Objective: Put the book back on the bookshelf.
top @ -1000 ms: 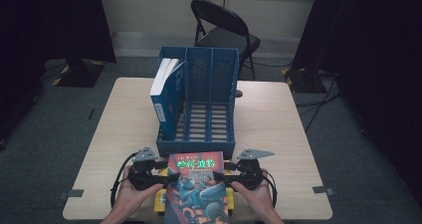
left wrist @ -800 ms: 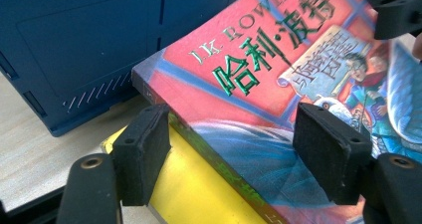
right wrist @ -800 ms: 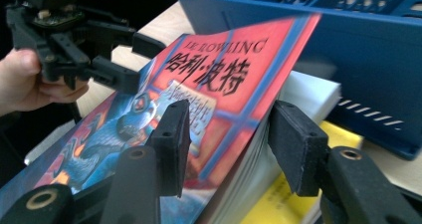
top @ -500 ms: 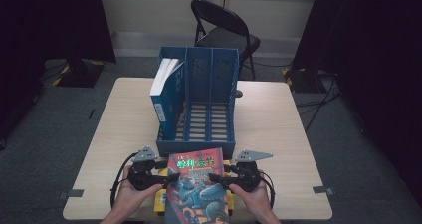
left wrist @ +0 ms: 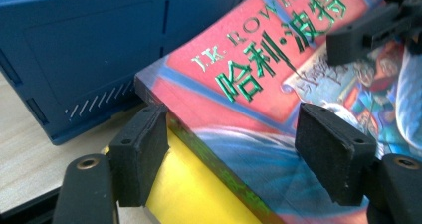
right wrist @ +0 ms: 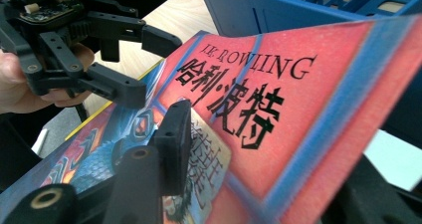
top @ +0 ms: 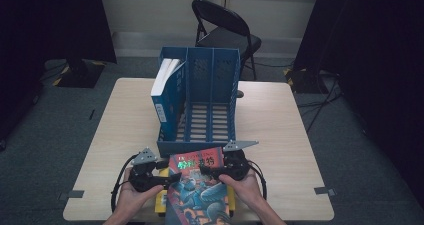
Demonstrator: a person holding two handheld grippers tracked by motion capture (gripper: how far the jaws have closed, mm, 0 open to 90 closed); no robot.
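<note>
the red-and-blue paperback [top: 197, 187] lies at the near edge of the table [top: 300, 150], just in front of the blue file rack [top: 200, 110], its top edge close to the rack's front wall. in the left tool view its cover [left wrist: 278, 84] is tilted, the corner nearest the rack raised, and it sits on top of a yellow book [left wrist: 199, 189], whose yellow edge also peeks out under it in the high view [top: 161, 205].

the left tool [top: 167, 174] comes at the book's left edge with one jaw above the cover and one below the edge; the pads [left wrist: 142, 152] stand apart from the book with a visible gap, so the jaws are open around it and not pressing. the right tool [top: 212, 171] is at the book's right side, and its jaws have just been closing with the cover between them. one pad [right wrist: 174, 144] lies on the printed cover; the other jaw is hidden under the lifted cover, so it looks like a grip on the book, though the lower contact is not clear.

farther out, the rack has three compartments; a white-and-blue book [top: 165, 92] leans in the leftmost one. behind the table stands a black folding chair [top: 222, 27].
</note>
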